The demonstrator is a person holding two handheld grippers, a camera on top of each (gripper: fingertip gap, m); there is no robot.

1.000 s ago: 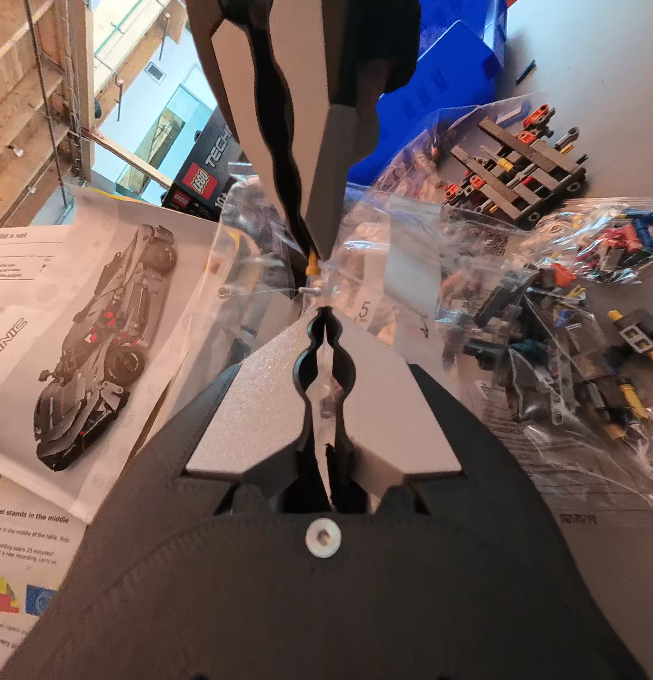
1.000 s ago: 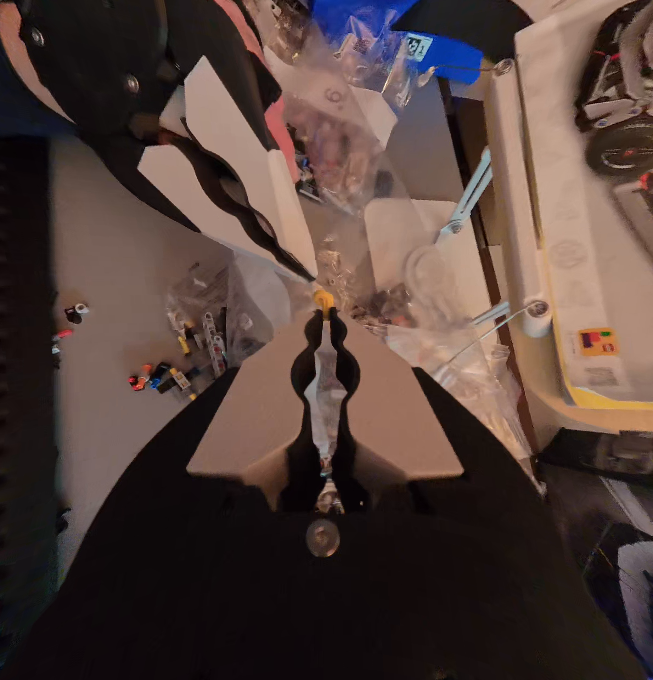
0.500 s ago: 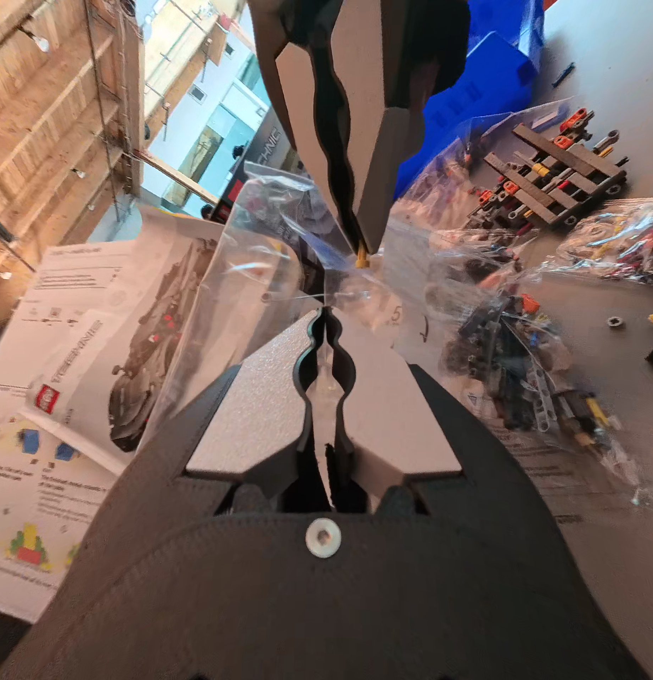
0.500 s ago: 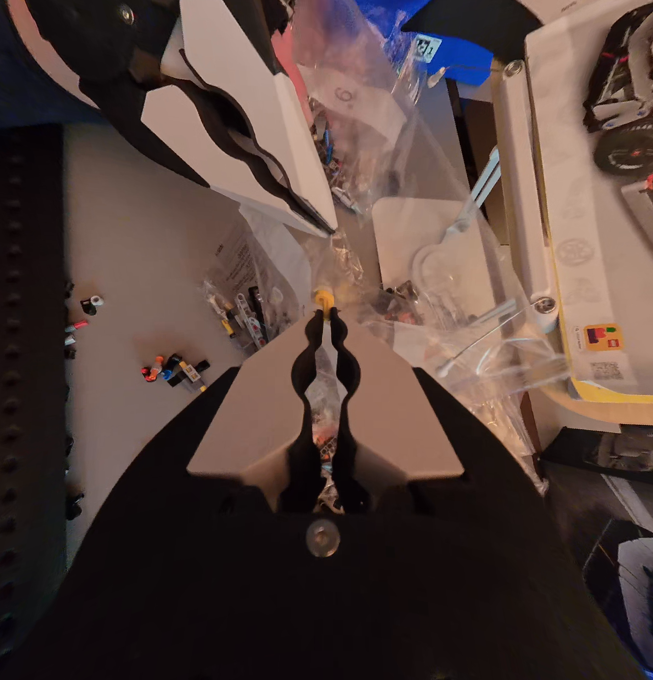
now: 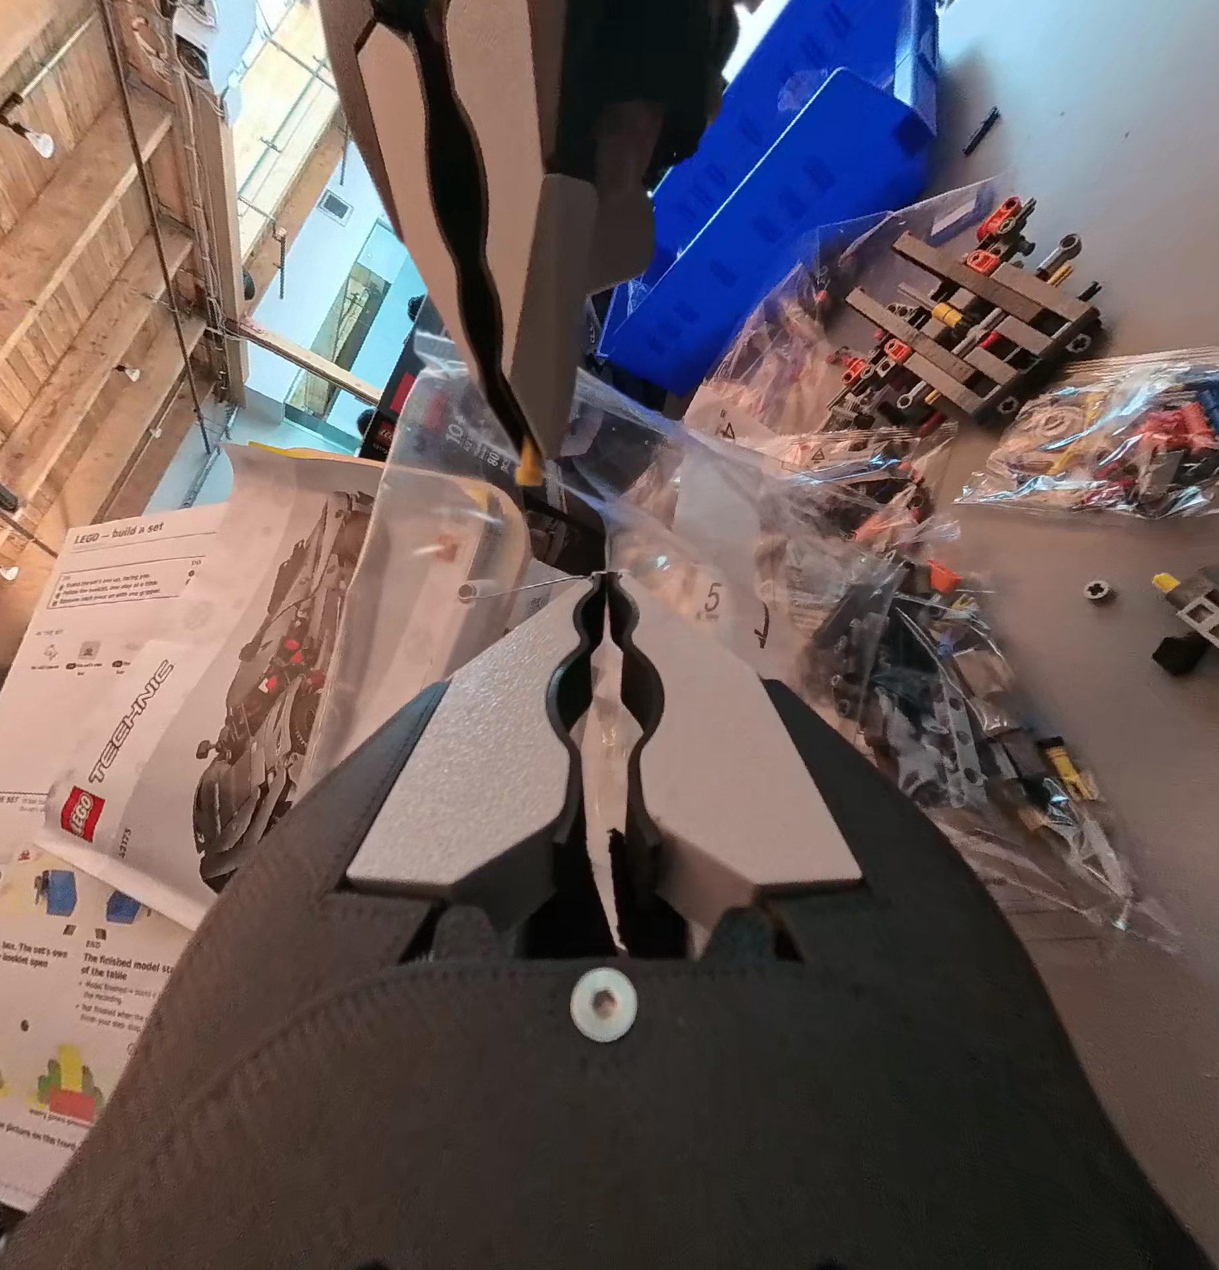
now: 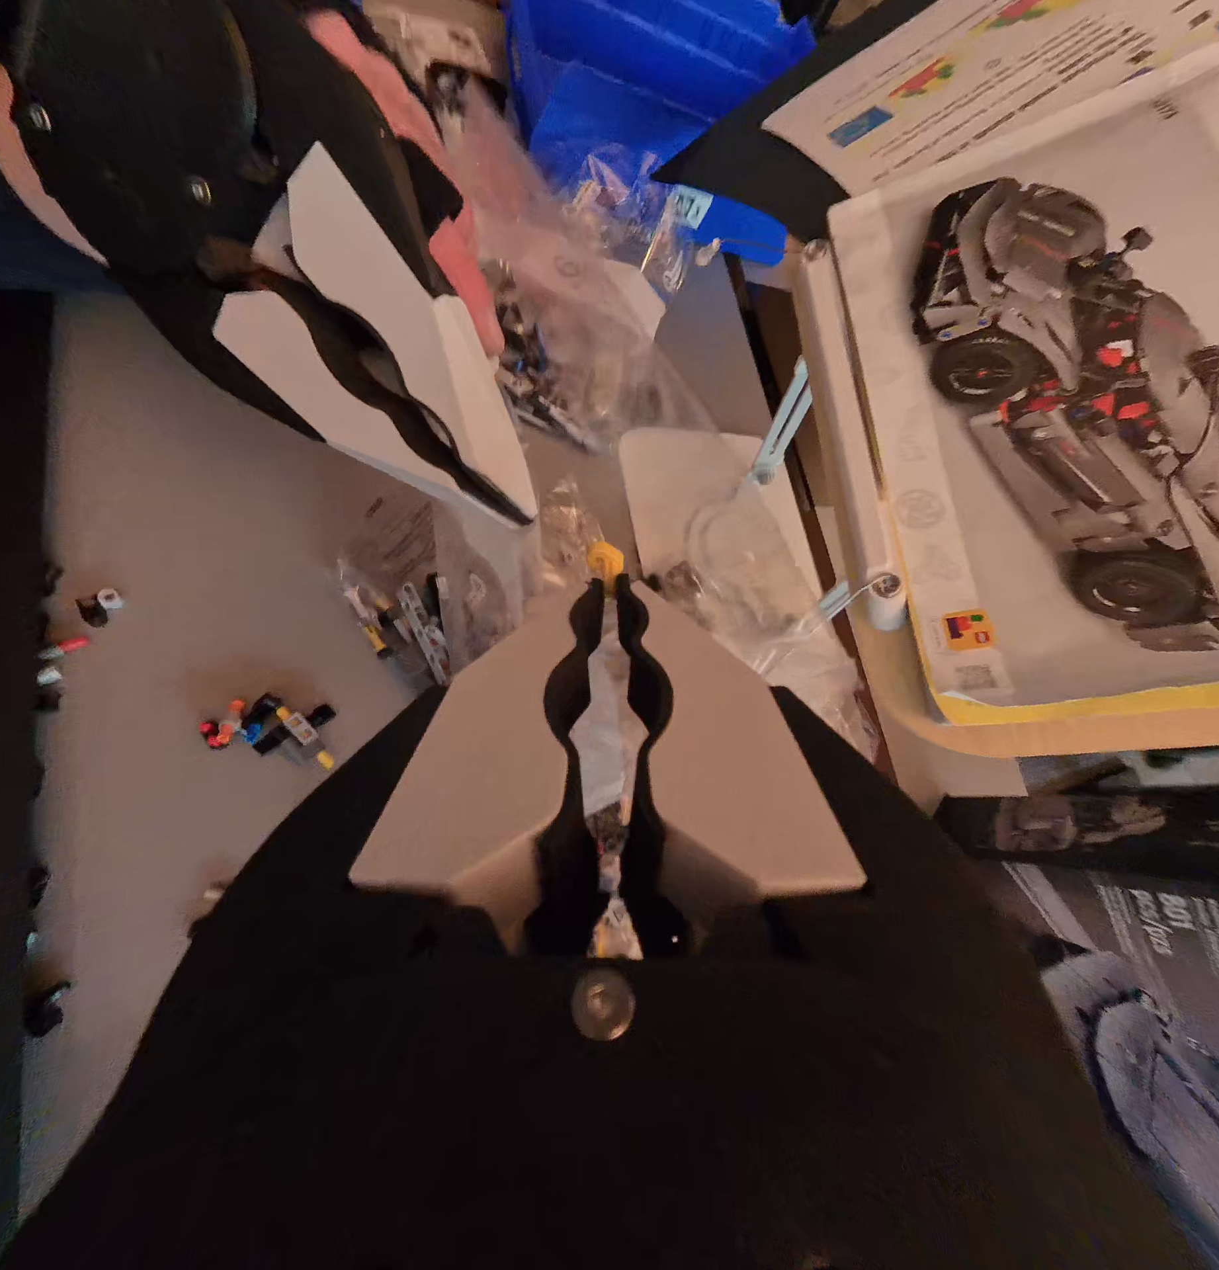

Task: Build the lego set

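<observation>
A clear plastic bag of small dark, grey and yellow parts is stretched between both grippers above the table. My left gripper is shut on one edge of its film. My right gripper reaches in from the top of the left wrist view, shut on the film a short way off. In the right wrist view my right gripper pinches the bag, with a small yellow piece at its tips. The left gripper shows at upper left there.
A partly built dark grey frame lies at the far right, by a blue bin. Another parts bag and loose pieces lie on the grey table. The instruction booklet lies left. More loose pieces show in the right wrist view. My right fingertips sit around 5 cm from my left ones.
The two gripper tips have moved apart, from almost touching to clearly separated. The bag film between them has been pulled tauter. Both stay shut.
</observation>
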